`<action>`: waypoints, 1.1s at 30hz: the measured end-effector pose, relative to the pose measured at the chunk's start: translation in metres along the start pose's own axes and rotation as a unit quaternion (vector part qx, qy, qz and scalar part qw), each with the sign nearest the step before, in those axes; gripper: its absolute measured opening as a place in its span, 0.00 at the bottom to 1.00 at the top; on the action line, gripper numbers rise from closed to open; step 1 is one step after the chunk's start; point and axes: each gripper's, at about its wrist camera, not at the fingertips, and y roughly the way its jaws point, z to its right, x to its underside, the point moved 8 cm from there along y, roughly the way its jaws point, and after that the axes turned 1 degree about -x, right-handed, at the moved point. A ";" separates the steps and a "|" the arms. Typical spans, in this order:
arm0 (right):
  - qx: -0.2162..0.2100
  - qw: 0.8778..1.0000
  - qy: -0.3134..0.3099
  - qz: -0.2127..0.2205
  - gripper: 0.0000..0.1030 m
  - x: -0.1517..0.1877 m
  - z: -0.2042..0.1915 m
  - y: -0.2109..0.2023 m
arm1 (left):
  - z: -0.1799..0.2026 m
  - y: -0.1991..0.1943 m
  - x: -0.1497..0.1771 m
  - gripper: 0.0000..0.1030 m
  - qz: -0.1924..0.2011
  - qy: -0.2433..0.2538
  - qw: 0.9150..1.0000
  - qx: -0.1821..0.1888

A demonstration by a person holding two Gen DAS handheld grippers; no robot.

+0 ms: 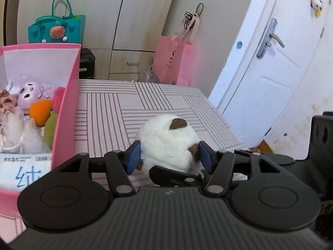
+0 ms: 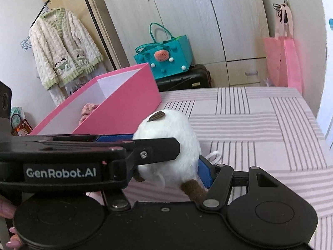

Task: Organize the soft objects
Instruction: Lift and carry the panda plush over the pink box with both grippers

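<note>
While both grippers are closing in on it from opposite sides, a white plush toy [image 1: 166, 143] with brown patches is being held up just above the striped tabletop [image 1: 116, 112]. Seen from the left wrist, the left gripper [image 1: 170, 158] is pinching the toy: its blue-padded fingers [image 1: 134, 156] are pressing into the fur on either side, at about half their spread. The right gripper [image 2: 166, 158] is gripping the same toy, one blue pad [image 2: 205, 173] pushing against the toy's right flank, while its other finger is hiding behind the left gripper, which is crossing the right wrist view from the left edge. One finger of the left gripper is lying across the front of the toy there. A small brown ear or patch [image 2: 156, 116] is sitting on top of the toy, and a brown limb [image 2: 193, 189] is hanging beneath it.

Just beside the toy, to its left, a pink box [image 1: 66, 104] is standing open on the tabletop, holding other soft things: a purple plush [image 1: 31, 93], an orange and green plush [image 1: 44, 118], white fluffy pieces and a tissue pack [image 1: 20, 170]. Behind the tabletop, a teal felt bag [image 2: 164, 58] is resting on a dark suitcase [image 2: 187, 79], and a pink paper bag [image 1: 177, 62] is hanging against the wardrobe. Fingertips of a person's hand [image 2: 8, 237] are showing at the lower left of the right wrist view.
</note>
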 end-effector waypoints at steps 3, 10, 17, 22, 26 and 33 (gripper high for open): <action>-0.008 1.000 0.002 -0.009 0.66 0.007 -0.010 -0.005 | -0.002 -0.013 0.007 0.57 -0.005 0.004 1.000 0.002; -0.040 0.998 -0.010 -0.051 0.66 0.020 -0.031 -0.020 | -0.006 -0.046 0.021 0.56 -0.033 0.008 0.999 0.028; -0.076 0.994 -0.040 -0.072 0.65 0.025 -0.061 -0.041 | -0.001 -0.089 0.023 0.56 -0.031 0.032 0.998 0.039; -0.110 0.989 -0.039 -0.085 0.64 0.024 -0.081 -0.053 | -0.003 -0.121 0.023 0.56 -0.025 0.037 0.998 0.045; -0.127 0.988 -0.049 -0.078 0.64 0.021 -0.098 -0.058 | -0.007 -0.140 0.018 0.56 -0.010 0.046 0.998 0.033; -0.178 0.976 -0.078 -0.097 0.62 0.015 -0.133 -0.062 | -0.022 -0.173 0.015 0.56 0.005 0.038 0.999 -0.020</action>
